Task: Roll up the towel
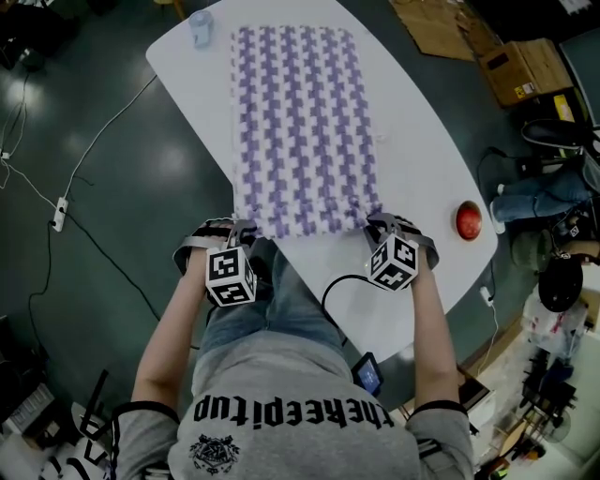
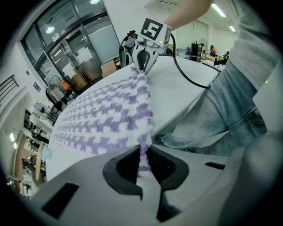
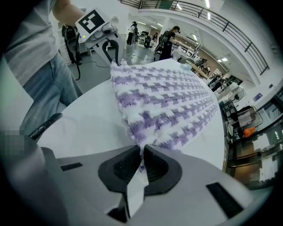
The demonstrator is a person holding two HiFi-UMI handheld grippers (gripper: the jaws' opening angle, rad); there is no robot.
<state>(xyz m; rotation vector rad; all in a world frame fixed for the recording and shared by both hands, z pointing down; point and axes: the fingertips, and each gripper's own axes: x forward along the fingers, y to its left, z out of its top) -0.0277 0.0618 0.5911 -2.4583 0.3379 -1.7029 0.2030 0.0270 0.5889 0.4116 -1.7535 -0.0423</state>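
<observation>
**Grippers clamped towel's near corners, ready for the roll**

The left gripper (image 1: 246, 229) and right gripper (image 1: 377, 223) each pinched a near corner of the purple-and-white towel (image 1: 302, 122). It lay flat on the white table (image 1: 427, 173), its long axis running straight away from the person. With both hands equally close, the roll would likely run from the near edge to the far.

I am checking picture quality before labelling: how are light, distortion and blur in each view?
Head view: dim overall, yet the towel and the white table are sharp. Left gripper view: strong fisheye bending, dark corners, bright ceiling lamps. Right gripper view: the same fisheye bending, with a mosaic patch at the left edge.
</observation>
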